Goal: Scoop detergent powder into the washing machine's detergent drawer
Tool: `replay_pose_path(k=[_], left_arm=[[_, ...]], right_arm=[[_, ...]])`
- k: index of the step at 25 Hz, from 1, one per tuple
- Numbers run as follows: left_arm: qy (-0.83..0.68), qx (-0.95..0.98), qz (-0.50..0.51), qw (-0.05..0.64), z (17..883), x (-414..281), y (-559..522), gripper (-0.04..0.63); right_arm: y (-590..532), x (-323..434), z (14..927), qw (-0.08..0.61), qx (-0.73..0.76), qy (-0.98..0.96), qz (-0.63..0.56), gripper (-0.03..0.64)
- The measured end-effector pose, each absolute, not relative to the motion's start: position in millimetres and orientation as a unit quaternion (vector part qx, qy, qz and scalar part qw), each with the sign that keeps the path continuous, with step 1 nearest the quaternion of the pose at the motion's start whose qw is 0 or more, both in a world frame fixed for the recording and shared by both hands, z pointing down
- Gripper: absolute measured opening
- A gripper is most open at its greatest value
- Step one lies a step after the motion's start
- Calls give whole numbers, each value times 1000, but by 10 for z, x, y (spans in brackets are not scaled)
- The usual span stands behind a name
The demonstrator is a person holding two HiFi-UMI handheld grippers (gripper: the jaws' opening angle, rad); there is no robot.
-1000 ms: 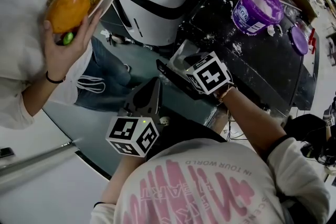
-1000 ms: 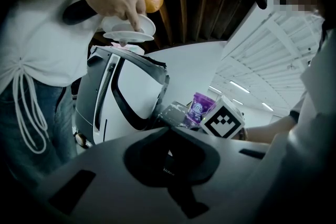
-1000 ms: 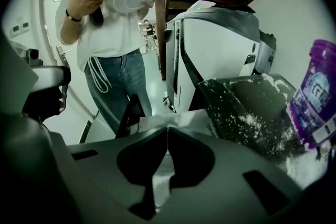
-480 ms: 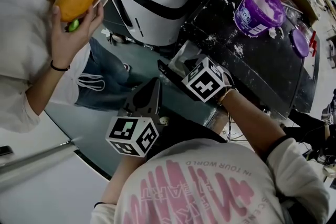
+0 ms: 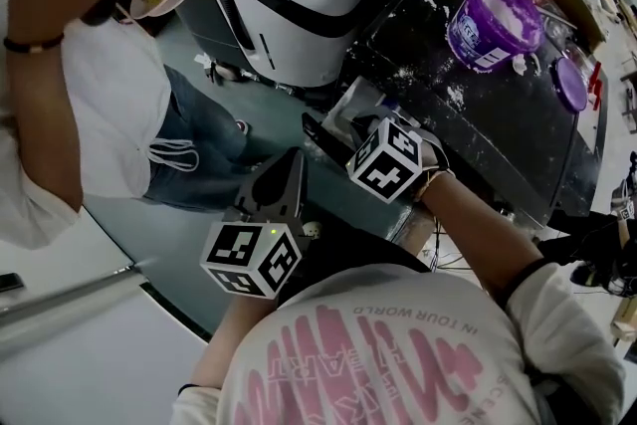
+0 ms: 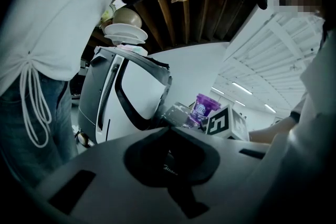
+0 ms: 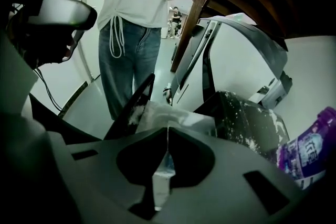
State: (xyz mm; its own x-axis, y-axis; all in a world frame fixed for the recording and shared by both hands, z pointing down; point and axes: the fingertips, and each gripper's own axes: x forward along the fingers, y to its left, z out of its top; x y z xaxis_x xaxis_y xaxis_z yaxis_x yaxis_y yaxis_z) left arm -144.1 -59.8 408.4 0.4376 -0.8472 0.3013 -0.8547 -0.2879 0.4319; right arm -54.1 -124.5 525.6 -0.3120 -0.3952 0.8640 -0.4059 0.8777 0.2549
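My left tool point(image 6: 169, 129): jaws together, nothing between | my right tool point(image 7: 167, 132): clamped on scoop point(image 7: 170, 115) handle, scoop at the detergent drawer point(image 5: 322, 138) | beyond: purple detergent tub point(image 5: 493, 10) open on powder-strewn bench point(image 5: 498, 129), lid point(image 5: 567, 77) beside it.

— What colour is the detergent tub point(image 5: 493, 18)?
— Purple, with white powder inside. Its lid point(image 5: 568, 78) is purple too. The surface under them point(image 5: 498, 129) is black, speckled white.
— And the scoop point(image 5: 350, 103)?
— Clear, dusted white.
— The cubes?
— The marker cube by the scoop point(image 5: 390, 161) and the nearer marker cube point(image 5: 254, 257) are white with black square patterns.
— Clothes?
— The shirt at the bottom point(image 5: 368, 353) is white with pink lettering. The bystander wears a white top point(image 5: 109, 105), blue jeans point(image 5: 199, 139) and a black wristband point(image 5: 30, 43).
— The rounded machine point(image 5: 289, 5)?
— White, with a black band.
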Motion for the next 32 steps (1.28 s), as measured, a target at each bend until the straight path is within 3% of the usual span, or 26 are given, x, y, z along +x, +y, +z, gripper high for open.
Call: replay_pose_path(k=[32], left_arm=[[-535, 801, 1, 269, 4036, -1382, -544, 2]], right_arm=[[-1246, -529, 5137, 556, 239, -779, -162, 8]])
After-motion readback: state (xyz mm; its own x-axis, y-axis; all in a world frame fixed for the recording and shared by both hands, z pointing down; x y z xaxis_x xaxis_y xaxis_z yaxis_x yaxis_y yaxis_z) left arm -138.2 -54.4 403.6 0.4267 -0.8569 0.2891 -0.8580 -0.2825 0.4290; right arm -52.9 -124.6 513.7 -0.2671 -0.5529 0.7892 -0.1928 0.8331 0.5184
